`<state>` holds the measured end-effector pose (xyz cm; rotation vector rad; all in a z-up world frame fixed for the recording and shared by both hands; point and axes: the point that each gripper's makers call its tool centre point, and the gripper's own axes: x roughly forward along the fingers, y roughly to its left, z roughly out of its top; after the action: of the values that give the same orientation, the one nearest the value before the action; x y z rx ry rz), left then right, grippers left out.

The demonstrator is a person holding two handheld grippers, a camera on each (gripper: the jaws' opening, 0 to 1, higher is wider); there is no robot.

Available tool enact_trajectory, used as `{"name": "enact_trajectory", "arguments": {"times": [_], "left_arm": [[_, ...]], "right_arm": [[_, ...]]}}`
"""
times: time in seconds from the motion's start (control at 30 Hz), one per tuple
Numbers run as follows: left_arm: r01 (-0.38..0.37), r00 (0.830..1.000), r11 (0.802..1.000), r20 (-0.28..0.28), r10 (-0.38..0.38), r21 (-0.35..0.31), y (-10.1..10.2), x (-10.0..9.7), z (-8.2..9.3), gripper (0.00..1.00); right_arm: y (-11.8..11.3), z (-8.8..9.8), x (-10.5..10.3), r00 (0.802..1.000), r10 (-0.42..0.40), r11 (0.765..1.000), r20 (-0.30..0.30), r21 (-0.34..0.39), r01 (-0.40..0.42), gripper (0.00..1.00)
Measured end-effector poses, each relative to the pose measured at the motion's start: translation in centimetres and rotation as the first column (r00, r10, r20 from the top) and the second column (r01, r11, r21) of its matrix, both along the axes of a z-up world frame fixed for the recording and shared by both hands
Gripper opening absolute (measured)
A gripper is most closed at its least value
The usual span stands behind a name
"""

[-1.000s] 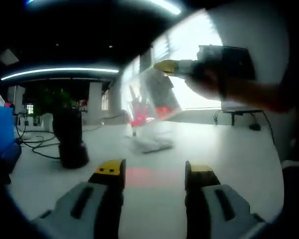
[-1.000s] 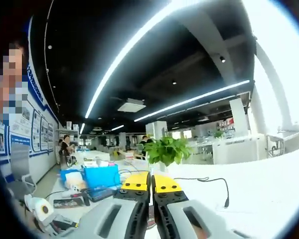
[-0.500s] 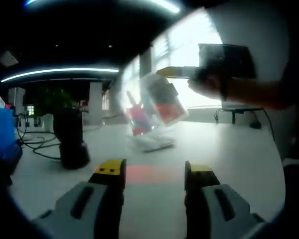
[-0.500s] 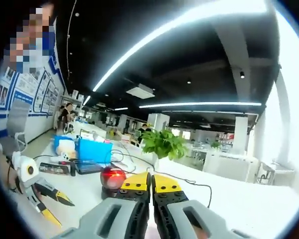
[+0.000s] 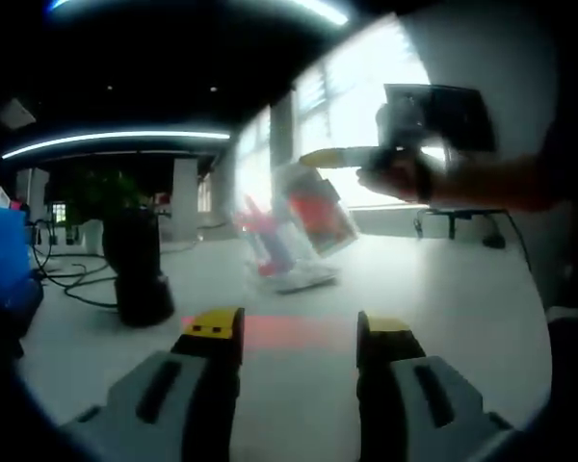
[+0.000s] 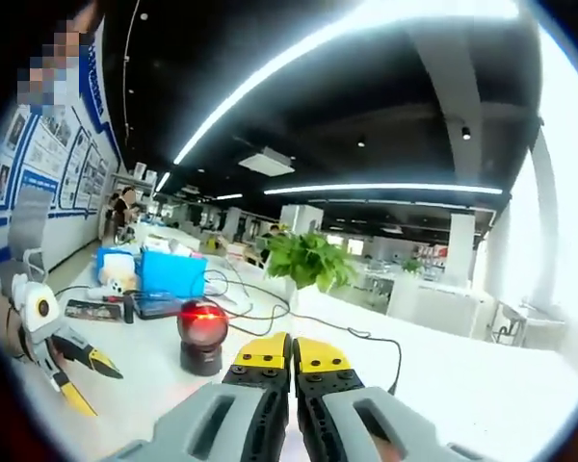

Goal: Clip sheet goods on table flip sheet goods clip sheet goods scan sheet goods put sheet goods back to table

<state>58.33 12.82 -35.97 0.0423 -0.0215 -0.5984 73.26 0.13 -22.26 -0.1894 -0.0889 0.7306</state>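
Observation:
In the left gripper view the sheet goods (image 5: 306,219), a clear packet with red and blue contents, hangs tilted above the white table (image 5: 462,298). My right gripper (image 5: 320,157) comes in from the upper right, held by a hand, and is shut on the packet's top edge. My left gripper (image 5: 299,332) is low over the table with its yellow-tipped jaws open and nothing between them. A black scanner (image 5: 140,265) stands to the left, and a red glow (image 5: 270,332) lies on the table. In the right gripper view the right gripper (image 6: 291,348) has its jaws together, facing the scanner (image 6: 201,335), whose red light is lit.
A white item (image 5: 294,279) lies on the table under the hanging packet. In the right gripper view the left gripper (image 6: 89,382) is at the far left. Behind the scanner are a blue box (image 6: 170,273), a green plant (image 6: 308,260) and black cables (image 6: 366,337).
The packet has swung and tilted in the right gripper's hold. The right gripper view has turned down towards the lit scanner. The left gripper has stayed still and open.

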Motion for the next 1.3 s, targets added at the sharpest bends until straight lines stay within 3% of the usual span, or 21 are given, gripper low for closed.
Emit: {"name": "enact_trajectory", "arguments": {"times": [0.2,0.53,0.9,1.3], "left_arm": [[0.001,1.0,1.0,-0.001,-0.001,-0.002,0.0,0.0,0.0,0.4],[0.0,1.0,1.0,-0.002,0.0,-0.004,0.0,0.0,0.0,0.39],[0.002,1.0,1.0,-0.004,-0.002,-0.003,0.0,0.1,0.0,0.39],[0.004,1.0,1.0,-0.008,-0.004,-0.003,-0.1,0.1,-0.1,0.39]], "right_arm": [[-1.9,-0.5,2.0,0.996,-0.038,0.995,-0.081,0.09,0.046,0.0],[-3.7,-1.8,4.6,0.989,-0.085,0.992,-0.121,0.079,0.094,0.0],[-6.0,-5.0,7.5,0.971,-0.141,0.989,-0.19,0.007,0.145,0.0],[-5.9,-7.5,9.7,0.965,-0.103,0.994,-0.243,-0.047,0.094,0.0]]}}
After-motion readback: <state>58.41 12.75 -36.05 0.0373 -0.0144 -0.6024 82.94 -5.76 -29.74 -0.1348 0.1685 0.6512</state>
